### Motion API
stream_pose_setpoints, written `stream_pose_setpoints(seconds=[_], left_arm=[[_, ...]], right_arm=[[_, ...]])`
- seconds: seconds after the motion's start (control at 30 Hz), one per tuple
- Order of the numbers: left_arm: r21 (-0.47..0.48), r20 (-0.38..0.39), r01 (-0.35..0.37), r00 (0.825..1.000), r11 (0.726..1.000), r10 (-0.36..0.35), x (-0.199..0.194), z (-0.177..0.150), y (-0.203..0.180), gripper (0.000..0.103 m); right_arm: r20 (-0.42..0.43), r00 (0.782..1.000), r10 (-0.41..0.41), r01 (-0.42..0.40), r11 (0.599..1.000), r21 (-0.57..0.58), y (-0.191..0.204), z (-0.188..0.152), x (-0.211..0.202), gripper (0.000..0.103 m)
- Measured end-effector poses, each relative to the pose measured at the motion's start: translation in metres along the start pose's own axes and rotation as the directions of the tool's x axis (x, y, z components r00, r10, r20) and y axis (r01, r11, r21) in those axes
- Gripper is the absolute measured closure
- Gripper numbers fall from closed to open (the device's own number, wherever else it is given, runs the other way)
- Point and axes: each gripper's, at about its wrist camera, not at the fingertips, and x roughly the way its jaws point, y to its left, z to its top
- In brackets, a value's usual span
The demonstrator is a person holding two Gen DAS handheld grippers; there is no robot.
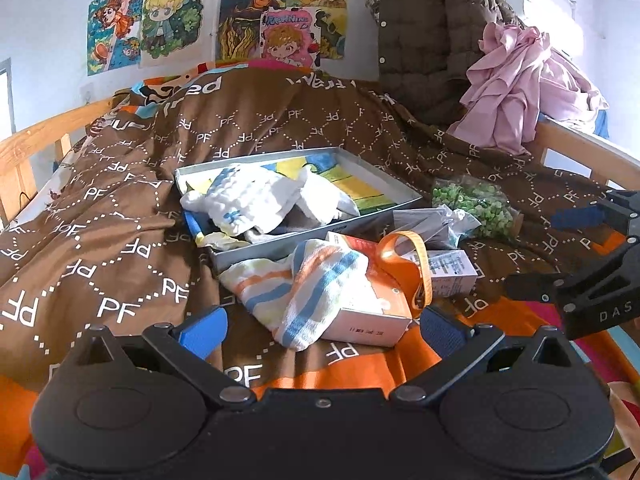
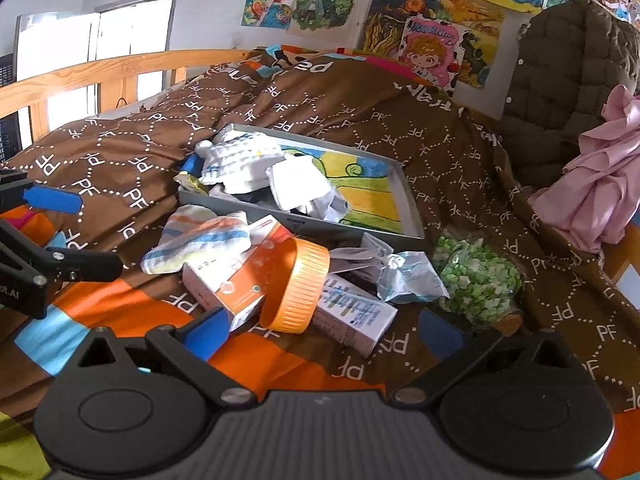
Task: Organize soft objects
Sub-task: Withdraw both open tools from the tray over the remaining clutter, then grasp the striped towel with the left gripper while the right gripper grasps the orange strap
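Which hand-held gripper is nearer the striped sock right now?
Left. The left hand-held gripper sits open directly before the striped sock; the right hand-held gripper, also open, faces the orange lid, with the sock off to its left.

My left tongs [image 1: 322, 330] are matte black with blue pads [image 1: 204, 332] and silver rivets. My right tongs [image 2: 320, 334] match, their body ribbed grey.

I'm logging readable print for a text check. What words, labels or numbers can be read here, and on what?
"PF": repeated over the brown blanket.
"DAS": on the right gripper, seen from the left wrist.
"pt.AI": partial, on the left gripper, seen from the right wrist.
Orange-and-white box, white box, wall posters: print too small or blurred.
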Motion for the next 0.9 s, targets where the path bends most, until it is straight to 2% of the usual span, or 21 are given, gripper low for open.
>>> stream_pose_setpoints(seconds=[0.9], left_arm=[[-0.006,-0.058,-0.038,0.998,0.999,0.038,0.018,-0.009,0.007,0.001]], right_arm=[[-0.031,0.999,0.025,-0.024,0.999,0.025,0.004,-0.002,0.019,0.0]])
